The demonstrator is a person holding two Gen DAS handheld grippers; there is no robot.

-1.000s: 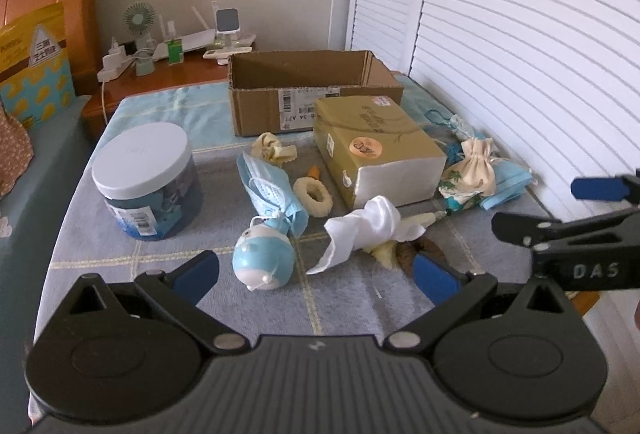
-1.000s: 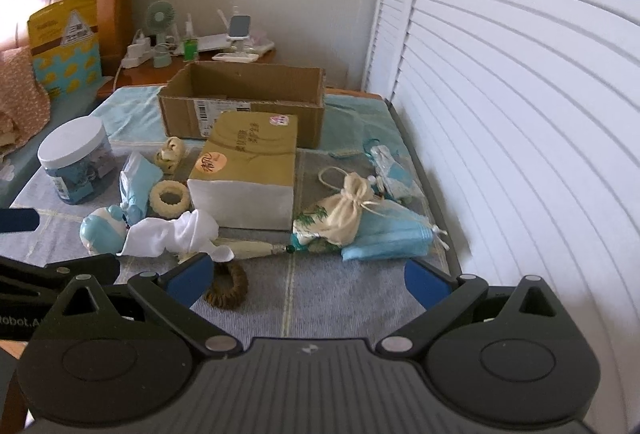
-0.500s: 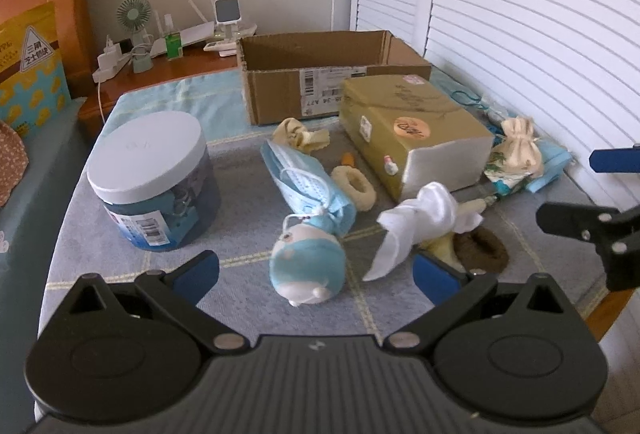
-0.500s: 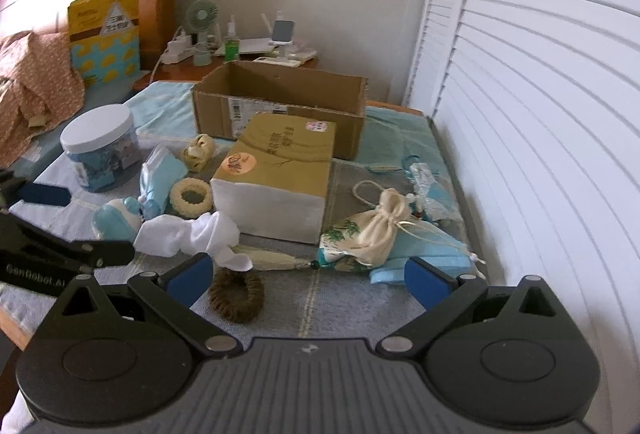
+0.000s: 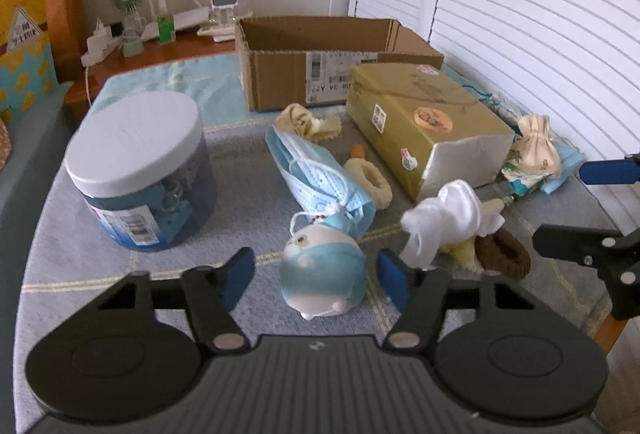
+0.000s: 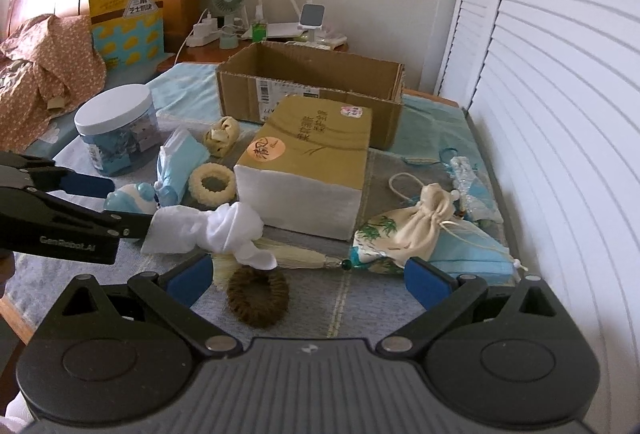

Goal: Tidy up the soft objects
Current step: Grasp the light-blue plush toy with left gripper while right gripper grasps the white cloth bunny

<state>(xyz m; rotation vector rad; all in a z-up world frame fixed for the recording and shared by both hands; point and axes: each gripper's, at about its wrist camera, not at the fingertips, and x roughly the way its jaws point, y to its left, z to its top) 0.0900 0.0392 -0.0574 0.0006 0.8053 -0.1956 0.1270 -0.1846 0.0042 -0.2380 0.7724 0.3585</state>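
Left gripper [image 5: 318, 274]: my jaws are parted and hold nothing; the blue pads stand to either side of the blue-and-white plush toy [image 5: 322, 270], with a gap showing on each side
Plush toy: lies on the grey cloth [image 5: 120, 274] right between my left fingers; the stack of blue face masks [image 5: 316, 170] lies just behind it, and the white cloth [image 5: 444, 222] is just to its right
Right gripper [image 6: 308, 276]: spread wide and empty; the brown knitted ring [image 6: 258, 296] lies between the pads, nearer the left one, with a cream tassel [image 6: 296, 258] just beyond it
Cardboard box [image 6: 310, 90]: open-topped, at the back of the table; the gold box [image 6: 308, 162] stands in front of it, between it and my right gripper
Drawstring pouch [image 6: 416, 226]: right of the gold box, resting on more blue masks near the table's right edge
Jar [image 5: 140, 170]: white lid, to the left, well apart from the toy
Room: bare cloth lies between the jar and the masks; white slatted doors [image 6: 560, 114] close in the right side
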